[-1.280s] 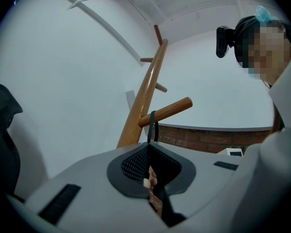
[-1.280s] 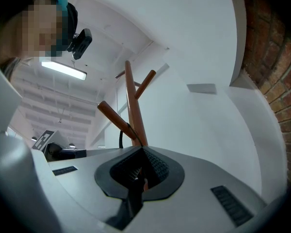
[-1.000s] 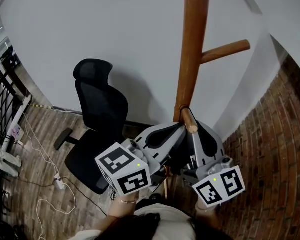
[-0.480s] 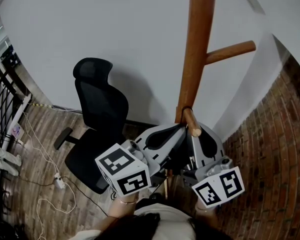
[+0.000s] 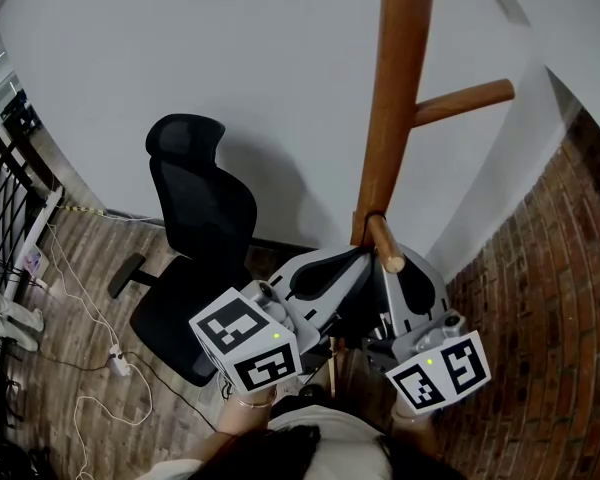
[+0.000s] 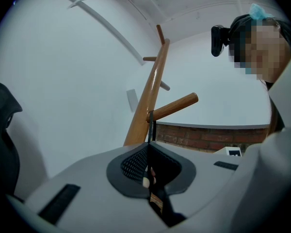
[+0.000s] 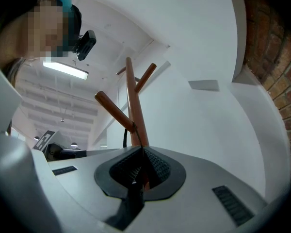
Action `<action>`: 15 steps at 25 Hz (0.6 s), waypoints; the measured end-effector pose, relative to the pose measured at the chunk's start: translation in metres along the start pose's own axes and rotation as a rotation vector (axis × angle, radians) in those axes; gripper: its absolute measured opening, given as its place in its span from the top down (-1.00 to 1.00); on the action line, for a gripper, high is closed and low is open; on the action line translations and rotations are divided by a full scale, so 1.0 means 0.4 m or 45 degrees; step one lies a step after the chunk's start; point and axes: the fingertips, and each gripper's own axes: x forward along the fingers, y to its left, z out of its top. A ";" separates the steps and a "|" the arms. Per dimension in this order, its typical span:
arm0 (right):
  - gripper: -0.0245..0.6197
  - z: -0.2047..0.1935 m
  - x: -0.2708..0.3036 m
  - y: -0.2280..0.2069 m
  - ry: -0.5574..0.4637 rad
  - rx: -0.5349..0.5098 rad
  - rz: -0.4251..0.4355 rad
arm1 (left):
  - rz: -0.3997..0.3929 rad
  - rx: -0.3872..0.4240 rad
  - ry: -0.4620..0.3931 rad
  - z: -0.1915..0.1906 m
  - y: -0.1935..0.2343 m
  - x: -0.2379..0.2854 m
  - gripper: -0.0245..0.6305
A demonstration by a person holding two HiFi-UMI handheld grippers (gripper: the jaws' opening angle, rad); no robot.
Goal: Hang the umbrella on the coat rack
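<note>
A wooden coat rack pole (image 5: 392, 118) rises against the white wall, with an upper peg (image 5: 462, 101) and a lower peg (image 5: 383, 244). A thin black umbrella strap (image 5: 368, 216) loops over the lower peg at its base. My left gripper (image 5: 352, 261) and right gripper (image 5: 400, 270) meet just under that peg, both shut on the strap. The strap (image 6: 150, 129) runs taut from the left jaws up to the peg (image 6: 174, 106). In the right gripper view the strap (image 7: 134, 139) likewise climbs to the peg (image 7: 114, 111). The umbrella's body is hidden beneath the grippers.
A black office chair (image 5: 195, 238) stands left of the rack. A red brick wall (image 5: 550, 318) closes in on the right. Cables and a power strip (image 5: 117, 365) lie on the wooden floor at left, near a metal railing (image 5: 5, 203).
Hardly anything: the rack sits slightly further right in the head view, and both grippers stay shut under the lower peg.
</note>
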 end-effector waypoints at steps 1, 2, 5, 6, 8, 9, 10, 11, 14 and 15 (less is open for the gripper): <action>0.81 -0.001 0.000 0.001 0.002 0.003 0.008 | -0.003 0.000 -0.001 0.000 0.000 -0.001 0.89; 0.81 -0.002 0.000 0.002 0.003 0.007 0.014 | -0.006 0.002 -0.001 0.000 -0.001 -0.002 0.89; 0.81 -0.002 -0.004 0.003 0.002 0.008 0.018 | -0.010 0.012 0.000 -0.002 -0.005 -0.004 0.89; 0.81 -0.001 -0.006 0.003 0.002 0.006 0.018 | -0.010 0.016 0.001 -0.002 -0.007 -0.004 0.89; 0.81 0.000 -0.010 0.003 0.004 0.003 0.021 | -0.013 0.020 0.000 -0.003 -0.011 -0.003 0.89; 0.81 0.000 -0.012 0.003 0.005 0.002 0.022 | -0.016 0.020 -0.004 -0.003 -0.013 -0.003 0.89; 0.81 0.000 -0.014 0.004 0.005 0.000 0.022 | -0.020 0.020 -0.009 -0.001 -0.016 -0.003 0.89; 0.81 0.000 -0.016 0.004 0.006 -0.004 0.021 | -0.026 0.020 -0.014 0.001 -0.019 -0.003 0.89; 0.80 0.001 -0.023 0.003 0.005 -0.013 0.017 | -0.033 0.027 -0.023 0.004 -0.027 -0.004 0.89; 0.80 0.001 -0.025 0.003 0.005 -0.013 0.017 | -0.033 0.028 -0.023 0.004 -0.029 -0.005 0.89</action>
